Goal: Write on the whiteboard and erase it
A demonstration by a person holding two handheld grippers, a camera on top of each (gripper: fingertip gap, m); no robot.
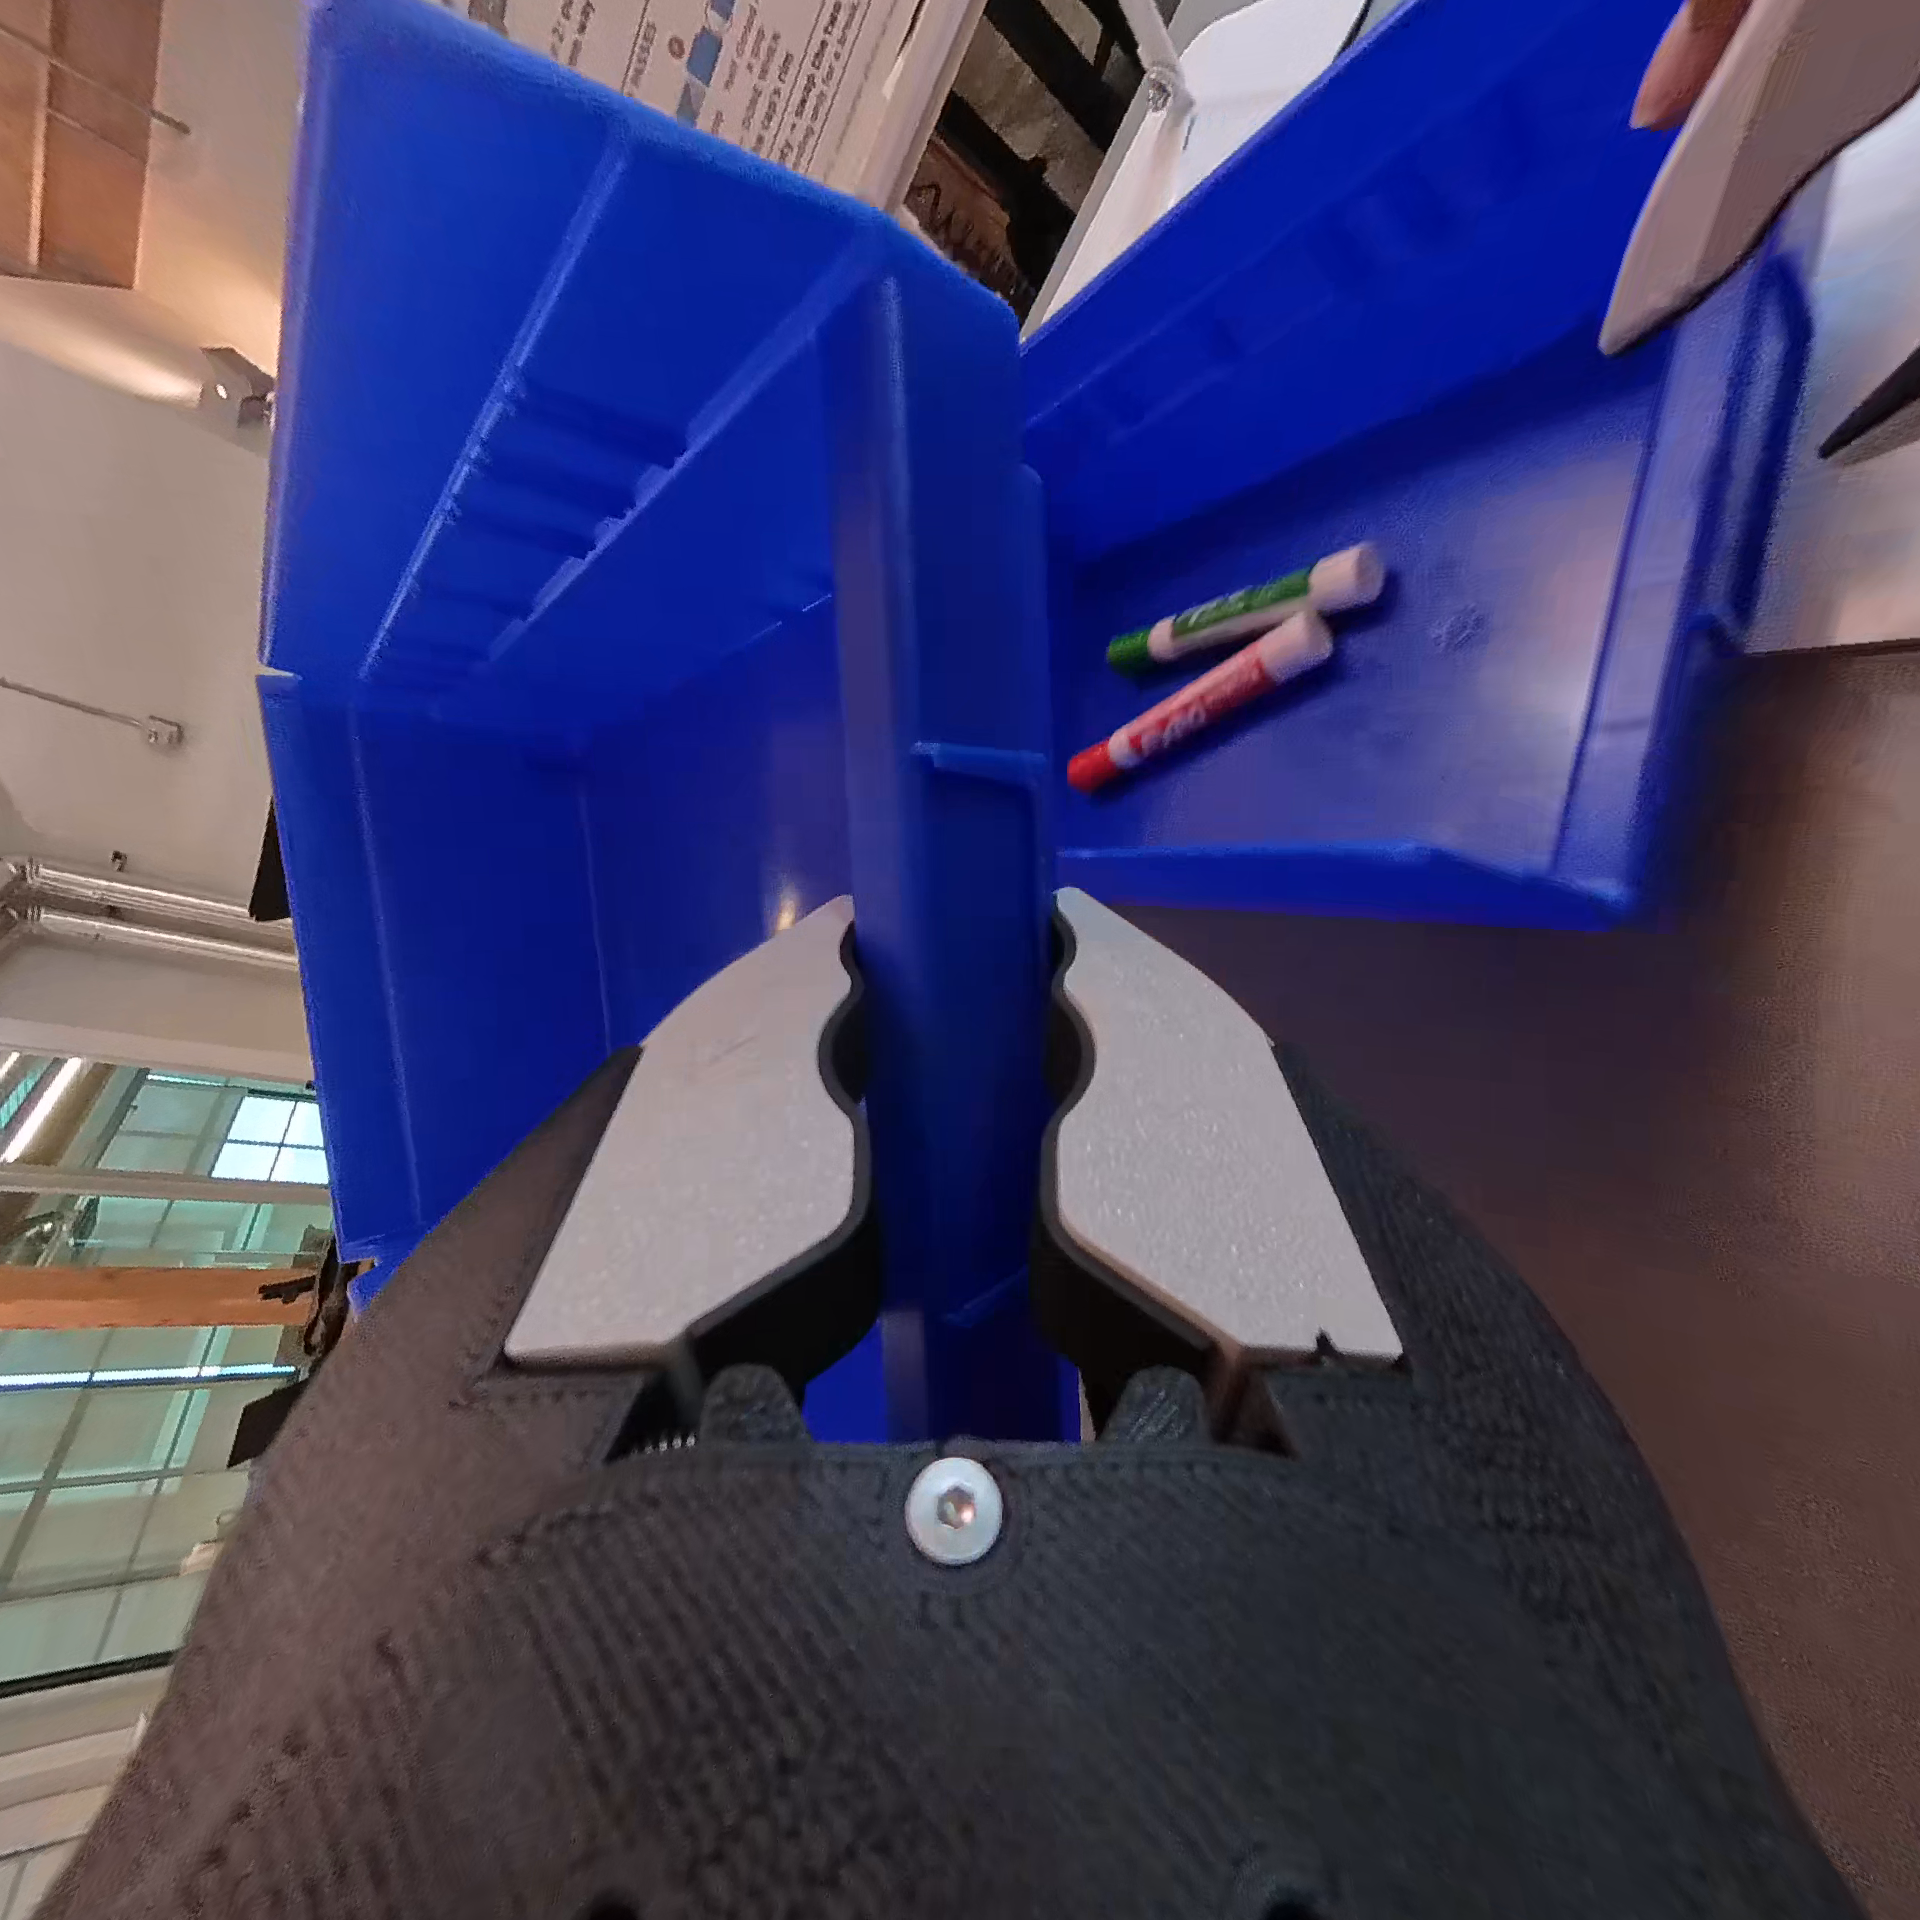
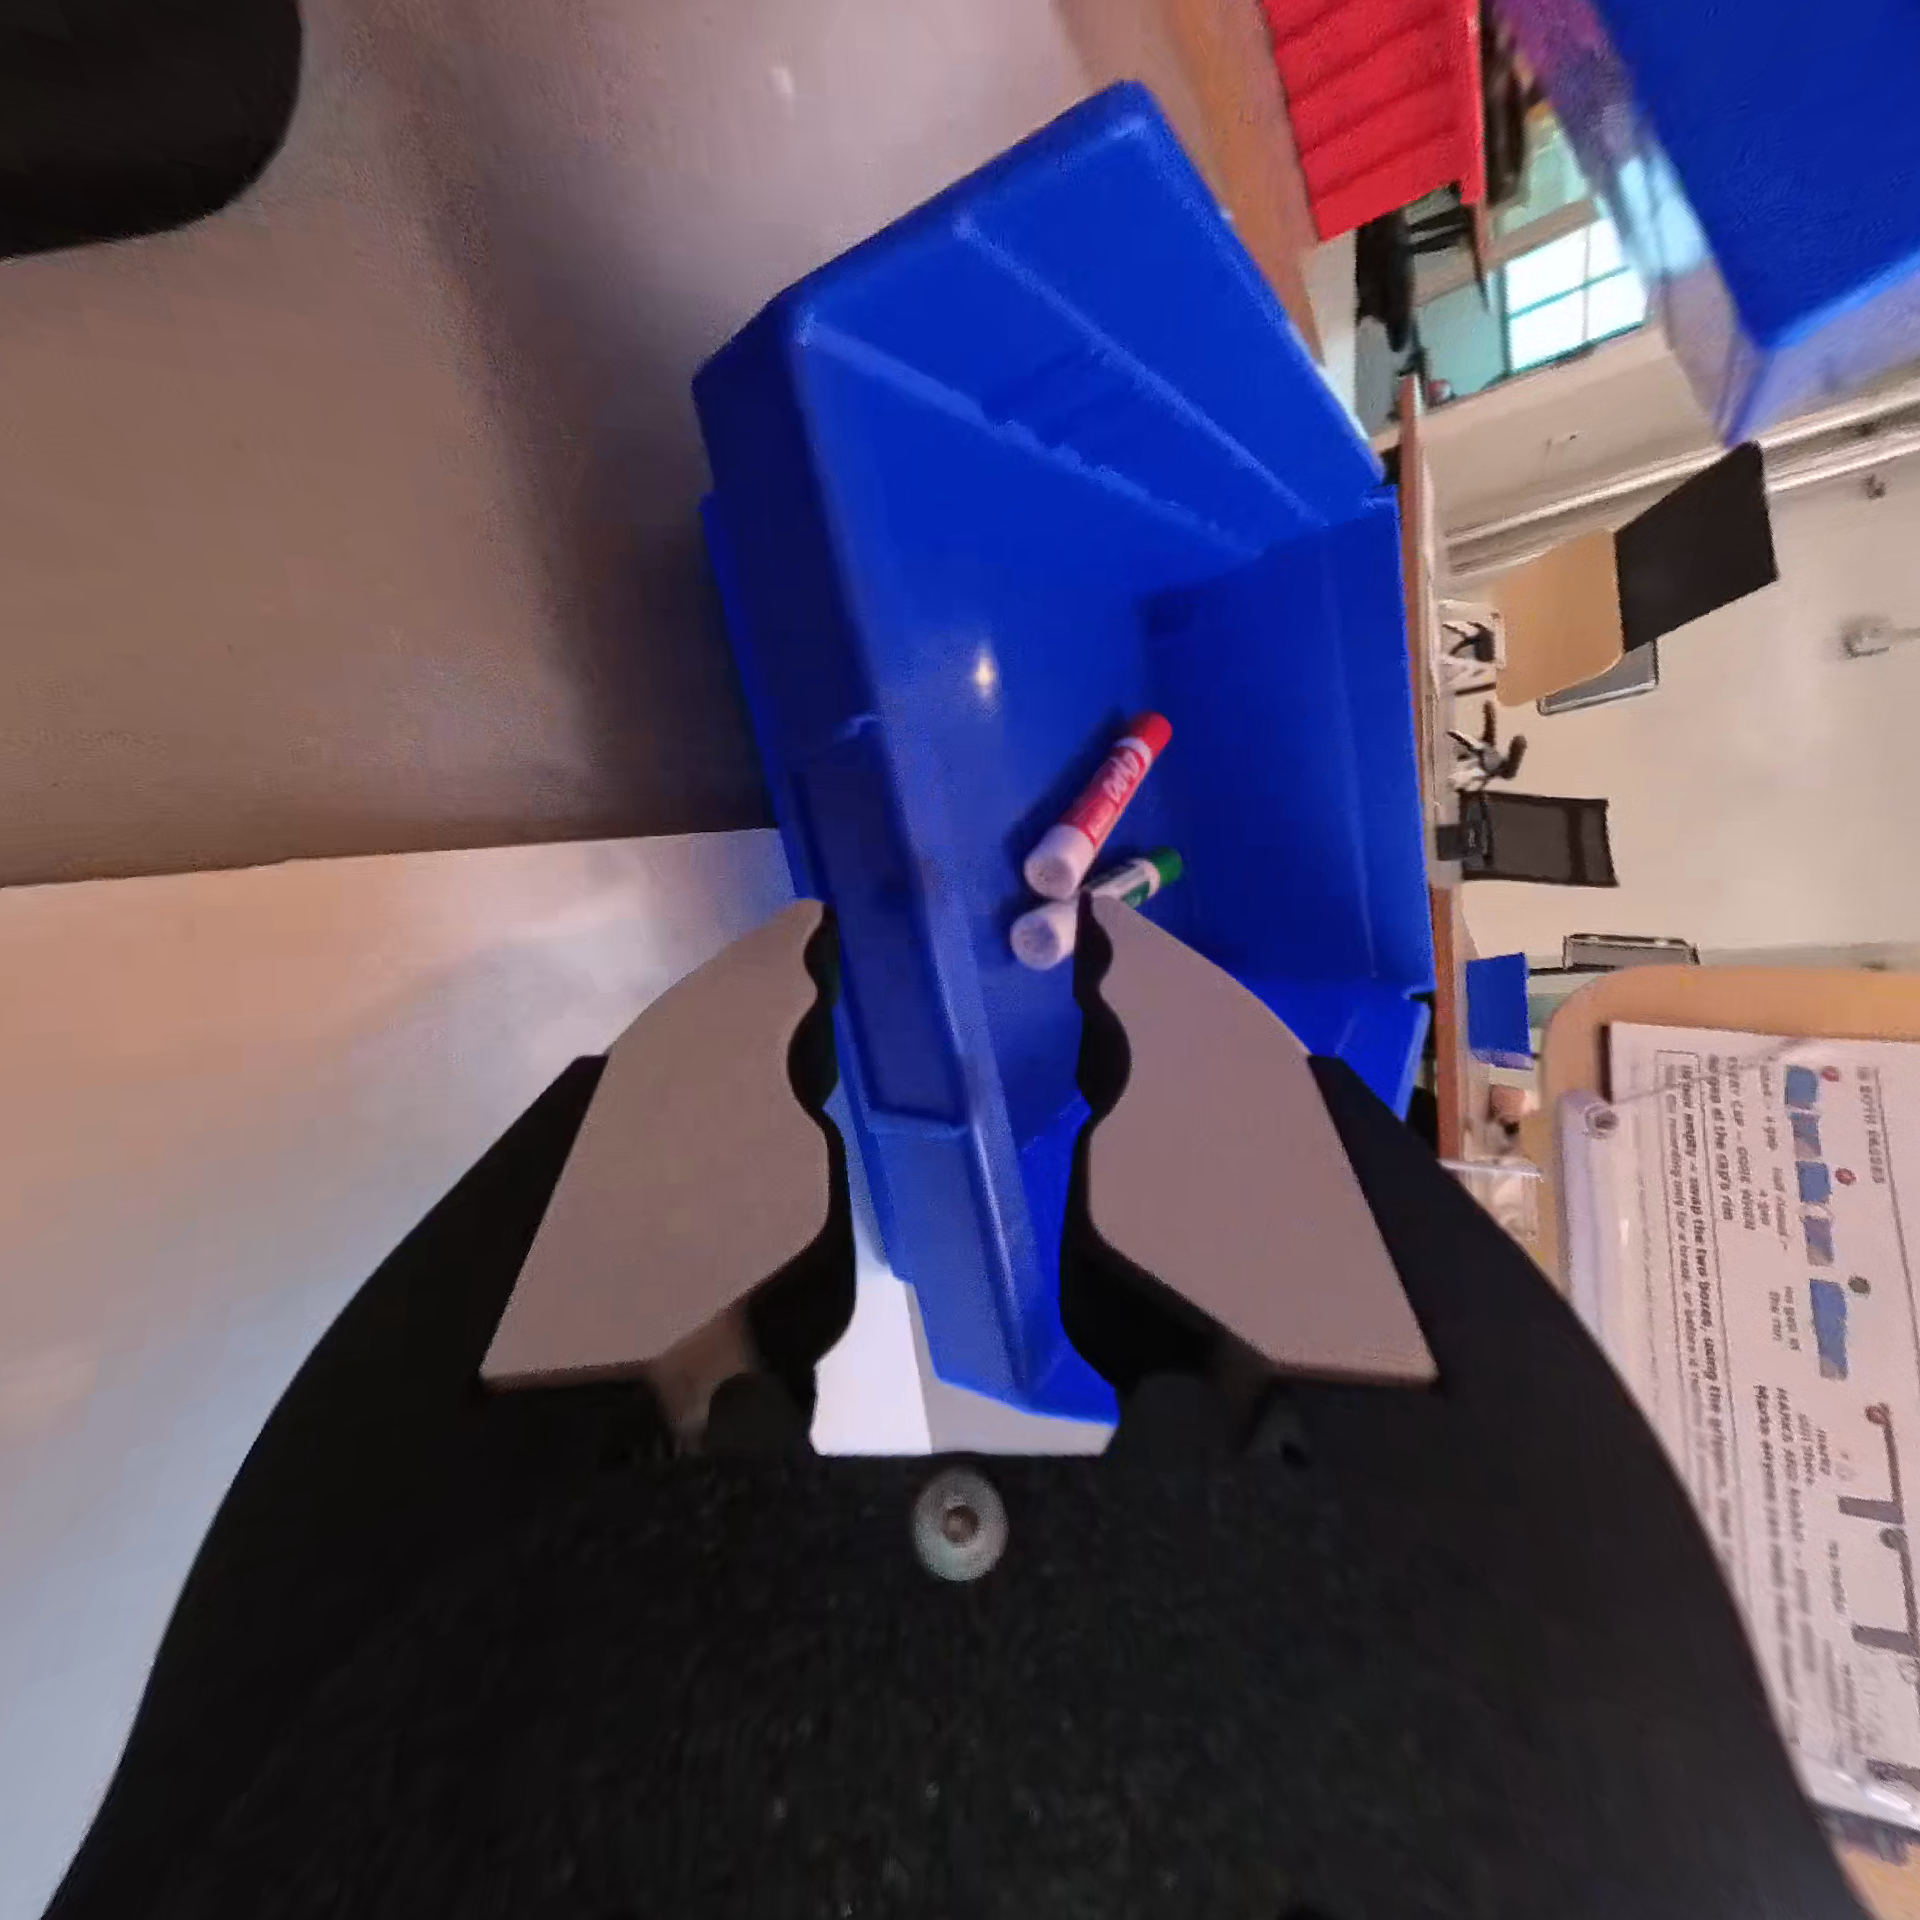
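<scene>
A red marker [image 1: 1205, 717] and a green marker [image 1: 1247, 613], both capped, lie side by side on the floor of a blue bin [image 1: 1455, 790]. My right gripper [image 2: 951, 914] is shut on that bin's [image 2: 935, 520] near rim, with the red marker [image 2: 1107, 800] and green marker [image 2: 1138, 878] just past its fingertips. One of its fingers [image 1: 1714, 208] shows at the top right of the left wrist view. My left gripper [image 1: 956, 920] is shut on the rim of a second blue bin [image 1: 623, 416], which looks empty and stands tilted beside the first.
The bins are over a brown table [image 1: 1558, 1247]. A pale flat surface [image 2: 416, 1039] lies under the near end of the marker bin. A printed sheet in a clear holder [image 2: 1766, 1351] stands to the right. The second bin [image 2: 1818, 156] shows blurred at the top right. The left gripper's tips are roughly 20 cm from the right gripper's.
</scene>
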